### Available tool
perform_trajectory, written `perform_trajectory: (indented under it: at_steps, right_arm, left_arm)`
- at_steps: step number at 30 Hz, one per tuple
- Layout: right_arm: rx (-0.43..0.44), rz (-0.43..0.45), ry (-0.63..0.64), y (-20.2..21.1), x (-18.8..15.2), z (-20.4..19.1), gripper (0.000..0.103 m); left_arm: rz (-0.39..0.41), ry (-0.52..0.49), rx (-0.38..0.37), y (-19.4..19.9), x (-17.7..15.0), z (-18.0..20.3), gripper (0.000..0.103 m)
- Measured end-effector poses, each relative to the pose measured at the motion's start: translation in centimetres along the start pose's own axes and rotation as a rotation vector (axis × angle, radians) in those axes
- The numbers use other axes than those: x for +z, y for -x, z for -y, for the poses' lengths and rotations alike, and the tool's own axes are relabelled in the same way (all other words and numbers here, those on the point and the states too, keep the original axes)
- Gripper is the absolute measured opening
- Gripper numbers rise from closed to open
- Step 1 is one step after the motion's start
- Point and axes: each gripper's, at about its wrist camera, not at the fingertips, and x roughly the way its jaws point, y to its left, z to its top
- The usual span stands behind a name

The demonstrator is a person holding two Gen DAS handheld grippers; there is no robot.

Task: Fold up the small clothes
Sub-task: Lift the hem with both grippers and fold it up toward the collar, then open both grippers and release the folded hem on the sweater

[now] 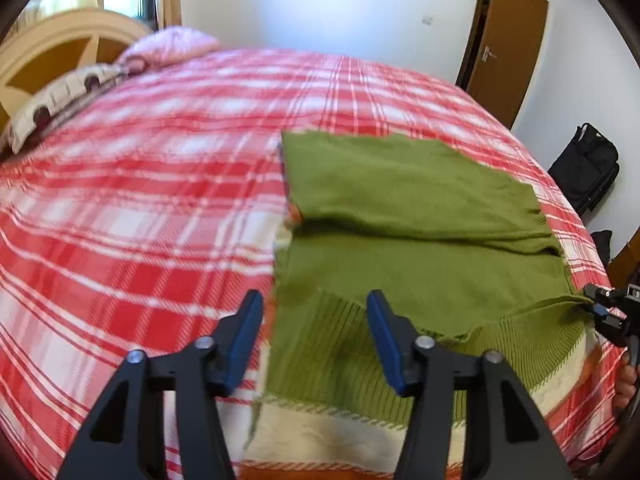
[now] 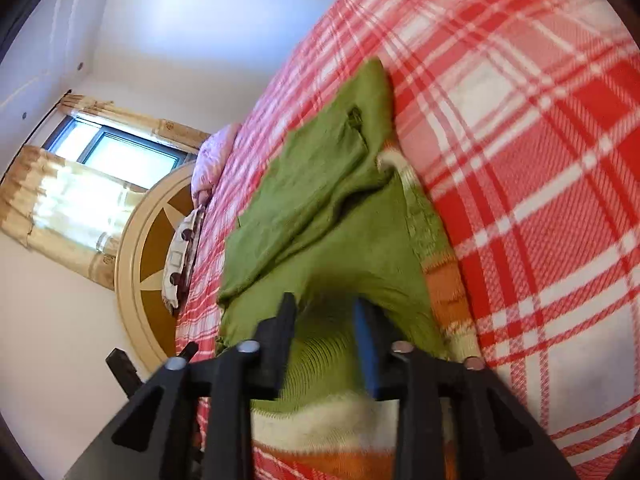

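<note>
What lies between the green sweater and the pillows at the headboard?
Only bare red plaid bedspread, seen in the left wrist view between the sweater and the pillows.

Green sweater point(image 1: 420, 208) with cream-orange stripes on red-white plaid bedspread point(image 1: 140, 200).

red plaid bedspread point(image 1: 160, 184), pink pillow point(image 1: 172, 44), brown door point(image 1: 508, 48), black bag point(image 1: 588, 168), curtained window point(image 2: 116, 148)
</note>
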Motion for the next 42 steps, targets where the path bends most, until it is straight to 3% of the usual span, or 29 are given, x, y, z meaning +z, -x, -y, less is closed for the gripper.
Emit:
perform_trajectory:
  at_steps: [2,4,10,17,24,29,32,35,42]
  right_arm:
    - [-0.014,0.056,0.013,1.1,0.4,-0.3,0.052]
    - [-0.016,0.089,0.009,1.9,0.7,-0.2,0.052]
    - [-0.057,0.108,0.012,3.1,0.2,0.4,0.052]
    - [-0.112,0.081,0.099,0.7,-1.9,-1.3,0.052]
    - [-0.367,0.113,0.323,-0.8,-4.1,-3.8,0.052]
    - [-0.496,0.098,0.457,-2.7,-5.3,-4.5,0.052]
    - [-0.546,0.089,0.522,-3.5,-5.6,-5.0,0.053]
    - [-0.560,0.083,0.555,-3.8,-5.9,-5.1,0.060]
    - [-0.633,0.087,0.637,-5.0,-7.0,-6.0,0.066]
  left_arm:
    - [0.012,-0.007,0.009,0.3,0.2,-0.2,0.072]
    - [0.024,-0.008,0.015,0.4,0.4,-0.4,0.077]
    - [0.009,-0.013,0.007,-0.5,0.1,0.0,0.077]
    - [-0.023,0.028,0.003,-1.5,-1.3,-0.3,0.077]
    - [0.045,0.073,0.050,0.4,-3.6,-3.3,0.077]
    - [0.002,0.158,0.082,-0.1,-5.2,-6.5,0.077]
    - [-0.005,0.203,0.070,-0.3,-5.7,-7.5,0.077]
    - [-0.002,0.181,0.094,-0.3,-5.6,-7.2,0.077]
    - [0.009,0.144,0.122,-0.5,-6.0,-7.0,0.077]
